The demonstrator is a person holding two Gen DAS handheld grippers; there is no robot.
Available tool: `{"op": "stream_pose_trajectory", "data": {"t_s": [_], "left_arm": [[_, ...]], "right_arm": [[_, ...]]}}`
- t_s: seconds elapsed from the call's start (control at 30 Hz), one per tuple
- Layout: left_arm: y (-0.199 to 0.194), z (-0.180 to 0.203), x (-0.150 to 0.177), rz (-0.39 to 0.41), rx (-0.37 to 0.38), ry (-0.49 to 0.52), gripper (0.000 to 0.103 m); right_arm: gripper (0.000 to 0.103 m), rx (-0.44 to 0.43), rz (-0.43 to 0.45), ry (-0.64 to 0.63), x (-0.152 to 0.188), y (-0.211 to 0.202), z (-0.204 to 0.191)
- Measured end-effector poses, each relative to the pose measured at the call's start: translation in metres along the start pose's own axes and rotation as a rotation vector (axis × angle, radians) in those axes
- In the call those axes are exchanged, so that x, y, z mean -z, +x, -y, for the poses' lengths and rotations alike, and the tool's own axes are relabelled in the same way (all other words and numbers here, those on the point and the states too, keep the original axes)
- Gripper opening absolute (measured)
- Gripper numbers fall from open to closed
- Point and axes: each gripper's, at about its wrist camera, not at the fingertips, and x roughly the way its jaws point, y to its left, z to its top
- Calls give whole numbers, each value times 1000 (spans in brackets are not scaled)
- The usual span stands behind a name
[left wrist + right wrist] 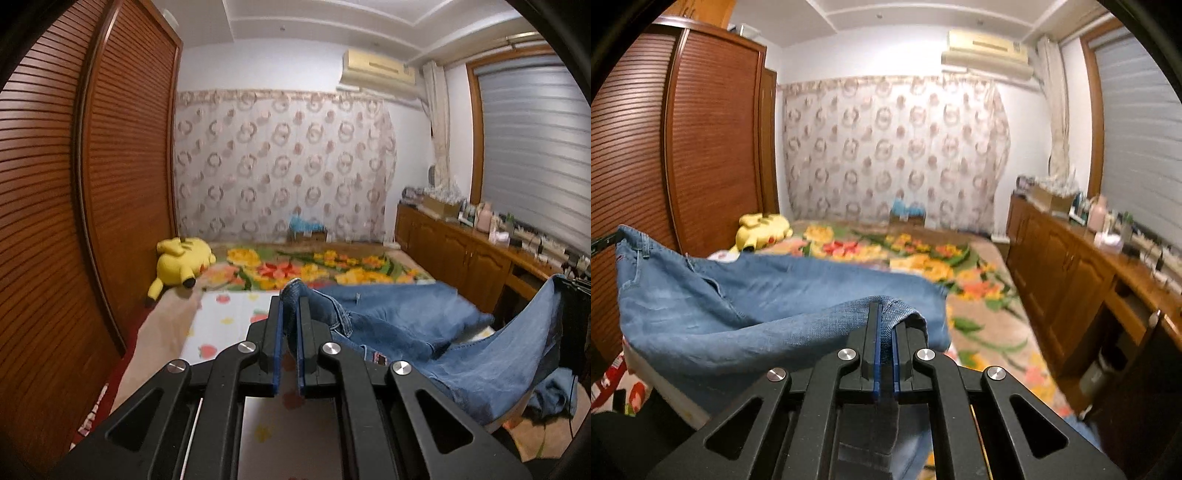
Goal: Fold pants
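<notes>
A pair of blue denim pants (pixel 417 317) hangs lifted above the bed between my two grippers. My left gripper (pixel 290 306) is shut on one edge of the denim, which pokes up between its blue pads. From there the cloth sags to the right and rises to the other gripper at the frame's right edge. In the right wrist view the pants (pixel 713 306) spread to the left, and my right gripper (pixel 885 314) is shut on a folded hem edge. The far corner of the denim is held at the upper left.
A bed with a flowered blanket (pixel 923 258) and a strawberry-print sheet (pixel 225 325) lies below. A yellow plush toy (pixel 183 264) rests by the slatted wooden wardrobe (pixel 110 166) on the left. A wooden cabinet (pixel 1082 273) with clutter runs along the right wall.
</notes>
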Motion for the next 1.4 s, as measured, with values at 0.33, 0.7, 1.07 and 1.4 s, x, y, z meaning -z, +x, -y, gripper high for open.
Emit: {"op": "stream_pose_trajectory", "data": {"t_s": [0.33, 0.7, 1.07, 1.4], "left_arm": [[-32, -17, -26, 100, -35, -10, 7], [19, -5, 12, -46, -20, 14, 7], [39, 6, 40, -131, -26, 32, 7], [43, 10, 51, -155, -20, 31, 7]], "right_arm": [[4, 16, 86, -25, 4, -17, -16], [4, -40, -111, 6, 39, 67, -8], [30, -107, -264, 68, 66, 104, -8], [43, -100, -375, 92, 73, 115, 4]]}}
